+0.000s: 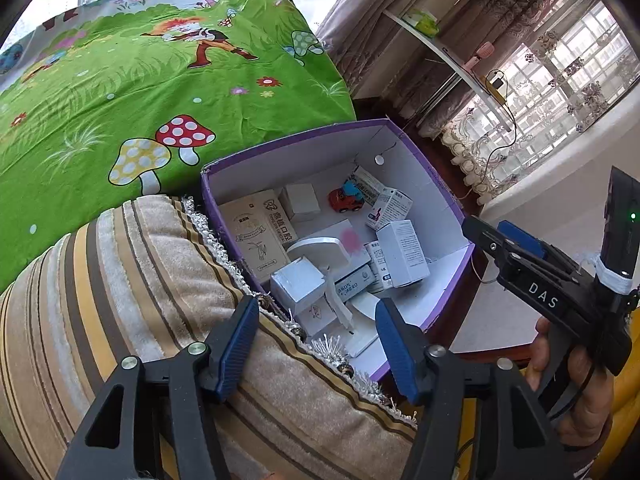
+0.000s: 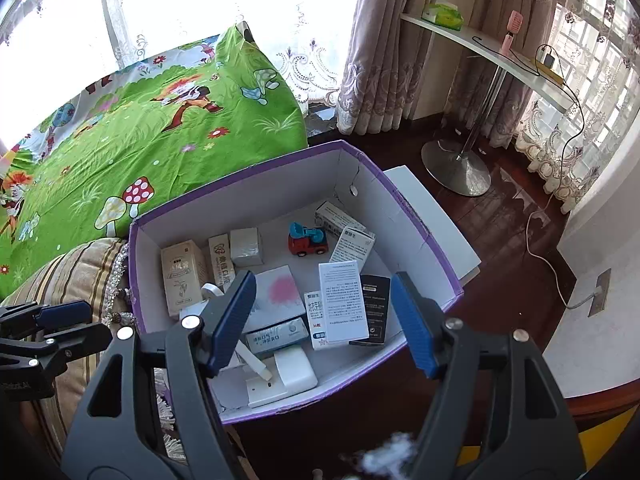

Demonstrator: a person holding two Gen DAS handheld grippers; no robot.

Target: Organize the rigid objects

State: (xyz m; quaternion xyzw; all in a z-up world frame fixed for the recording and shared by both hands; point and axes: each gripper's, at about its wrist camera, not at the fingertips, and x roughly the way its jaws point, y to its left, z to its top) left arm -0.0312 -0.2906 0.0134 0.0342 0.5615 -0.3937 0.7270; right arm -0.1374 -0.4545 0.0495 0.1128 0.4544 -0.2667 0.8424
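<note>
Behind right tool (image 2: 324,320), box (image 2: 420,236) contents part-hidden.

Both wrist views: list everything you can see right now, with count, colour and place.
Storage box: one, purple outside, white inside, beside the cushion.
Toy car: one, red and blue, far part of the box.
Cartons: about a dozen, mostly white, a few tan, one black, loose in the box.
Striped cushion: one, tan and brown, left of the box.
Cartoon sheet: one, green, behind the cushion.
Shelf: one, white, by the curtains.
Left claw: open, empty.
Right claw: open, empty, over the box.
</note>
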